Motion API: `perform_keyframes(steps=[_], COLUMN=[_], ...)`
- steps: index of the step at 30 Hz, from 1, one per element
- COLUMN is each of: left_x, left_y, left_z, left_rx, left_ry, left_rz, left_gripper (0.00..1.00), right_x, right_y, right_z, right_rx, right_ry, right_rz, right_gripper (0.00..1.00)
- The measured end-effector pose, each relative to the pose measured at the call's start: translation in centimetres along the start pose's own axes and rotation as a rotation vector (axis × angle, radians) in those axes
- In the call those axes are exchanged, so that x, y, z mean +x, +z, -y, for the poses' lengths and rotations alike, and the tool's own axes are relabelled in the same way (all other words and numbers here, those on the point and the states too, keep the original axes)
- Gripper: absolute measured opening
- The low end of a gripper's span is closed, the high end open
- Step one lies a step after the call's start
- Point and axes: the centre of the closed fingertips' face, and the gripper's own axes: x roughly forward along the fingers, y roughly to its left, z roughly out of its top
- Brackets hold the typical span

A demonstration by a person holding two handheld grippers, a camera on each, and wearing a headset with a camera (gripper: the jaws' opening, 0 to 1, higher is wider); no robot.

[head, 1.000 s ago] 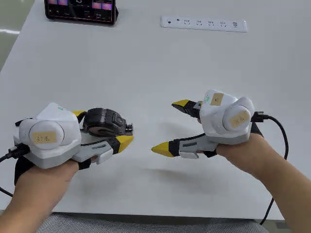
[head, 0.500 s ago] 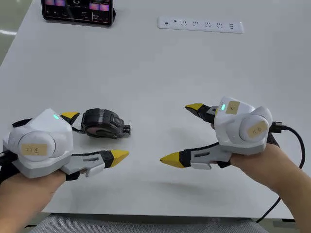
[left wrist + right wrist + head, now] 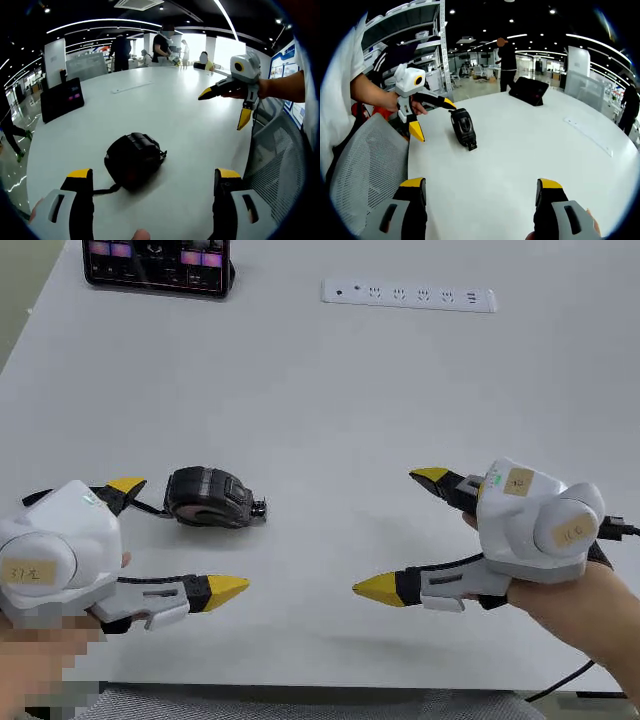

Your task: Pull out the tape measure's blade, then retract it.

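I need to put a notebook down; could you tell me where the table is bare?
The table is bare from the tape measure to the power strip and screen, and between the left gripper and right gripper. It is crowded around the tape measure.

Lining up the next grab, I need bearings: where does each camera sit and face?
Head view: on the headset, looking down at the table; the person's arms show, holding the left gripper and right gripper.
Left gripper view: on the left gripper, facing the tape measure; own open jaws at bottom.
Right gripper view: on the right gripper, facing across the table; own open jaws at bottom.
Shared: both gripper views show the tape measure and the opposite gripper.
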Motion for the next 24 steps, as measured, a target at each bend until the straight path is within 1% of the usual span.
perform_keyframes(steps=[2, 8, 15, 18, 24], left_x=[-0.1, -0.7, -1.1, -1.2, -1.4], left_y=[0.0, -0.2, -0.6, -1.0, -1.3], left_z=[0.3, 0.8, 0.9, 0.9, 1.0], left_rx=[-0.002, 0.027, 0.043, 0.066, 0.084], left_ry=[-0.016, -0.046, -0.060, -0.060, -0.067], left_rz=[0.000, -0.007, -0.009, -0.018, -0.029], left_gripper=[0.99, 0.99, 0.99, 0.99, 0.99], right_x=[-0.3, -0.8, -1.5, -1.7, -2.3], right_y=[-0.2, -0.5, -0.6, -0.7, -1.4], right_z=[0.2, 0.3, 0.5, 0.5, 0.2], right_rx=[0.006, 0.012, 0.028, 0.038, 0.052], right_ry=[-0.008, -0.023, -0.034, -0.035, -0.033], right_rz=[0.002, 0.003, 0.020, 0.028, 0.022], right_gripper=[0.90, 0.93, 0.96, 0.97, 0.97])
